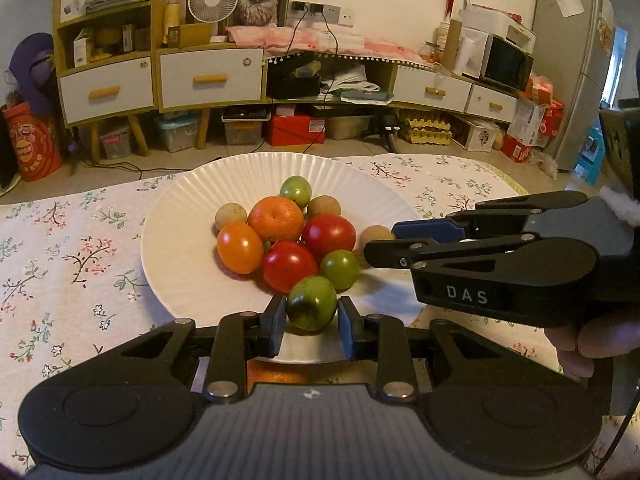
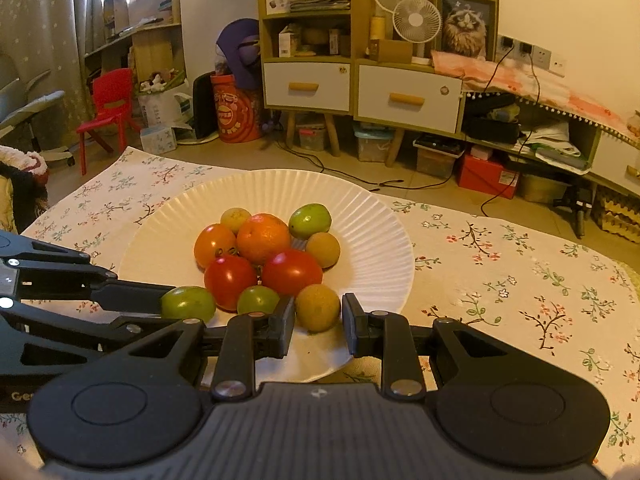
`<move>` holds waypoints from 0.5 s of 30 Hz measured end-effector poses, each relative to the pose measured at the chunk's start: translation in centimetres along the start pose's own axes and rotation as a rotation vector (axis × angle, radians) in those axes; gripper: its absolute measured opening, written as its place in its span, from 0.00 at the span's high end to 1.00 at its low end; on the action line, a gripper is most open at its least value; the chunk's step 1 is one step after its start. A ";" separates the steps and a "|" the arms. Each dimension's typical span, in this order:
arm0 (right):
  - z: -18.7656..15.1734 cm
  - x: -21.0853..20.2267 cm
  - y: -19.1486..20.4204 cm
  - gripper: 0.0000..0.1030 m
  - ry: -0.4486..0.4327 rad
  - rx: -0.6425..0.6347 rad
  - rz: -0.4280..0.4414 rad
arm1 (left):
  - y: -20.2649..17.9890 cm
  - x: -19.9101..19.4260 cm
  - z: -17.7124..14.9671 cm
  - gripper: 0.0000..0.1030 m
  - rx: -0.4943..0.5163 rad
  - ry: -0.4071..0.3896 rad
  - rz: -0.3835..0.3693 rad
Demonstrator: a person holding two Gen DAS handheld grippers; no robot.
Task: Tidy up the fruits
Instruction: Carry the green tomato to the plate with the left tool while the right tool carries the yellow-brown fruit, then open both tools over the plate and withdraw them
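On a flowered tablecloth point(image 1: 72, 248), from left to right: my left gripper point(image 1: 311, 322) is closed on a green fruit point(image 1: 312, 307) at the near edge of the pile, its blue pads point(image 1: 276, 328) pressing both sides, and my right gripper point(image 2: 318, 320) is nearly shut around a tan fruit point(image 2: 318, 307) at the pile's near right. The rest of the fruit, an orange point(image 1: 276, 218), red tomatoes point(image 1: 329, 236) and smaller green and tan pieces, sits bunched in the middle of the ribbed white plate point(image 1: 180, 216). My worry is the crowding: both held fruits touch neighbours, so a careless pull could roll a tomato off the shallow rim, and round, smooth skins may squirt out of a pinch that sits off centre (the tan one looks barely caught). The right tongs also reach close across the left pair, so a clash is possible. Both grippers slant downward over the plate's near edge; fingers point(image 1: 588, 340) of the right hand point(image 1: 592, 344) wrap its handle.
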State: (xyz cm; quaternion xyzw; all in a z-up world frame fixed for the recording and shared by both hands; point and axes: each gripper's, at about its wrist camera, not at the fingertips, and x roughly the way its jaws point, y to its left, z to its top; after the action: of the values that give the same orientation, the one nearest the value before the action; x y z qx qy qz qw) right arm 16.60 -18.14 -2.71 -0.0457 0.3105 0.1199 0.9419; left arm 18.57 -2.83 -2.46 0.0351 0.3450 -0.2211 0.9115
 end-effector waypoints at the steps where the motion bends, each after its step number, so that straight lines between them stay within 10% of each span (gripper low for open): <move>1: 0.0 0.0 0.0 0.77 -0.001 0.003 0.000 | 0.1 0.0 0.0 0.71 0.001 0.000 0.000; 15: 0.4 -1.6 -0.1 0.52 -0.020 0.029 -0.005 | -0.3 -1.3 0.2 0.47 0.011 -0.013 0.016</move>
State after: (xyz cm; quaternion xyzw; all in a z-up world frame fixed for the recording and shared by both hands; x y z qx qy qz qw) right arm 15.60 -18.46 -1.40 -0.0314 0.3027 0.1135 0.9458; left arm 17.65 -2.67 -1.46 0.0416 0.3374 -0.2158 0.9153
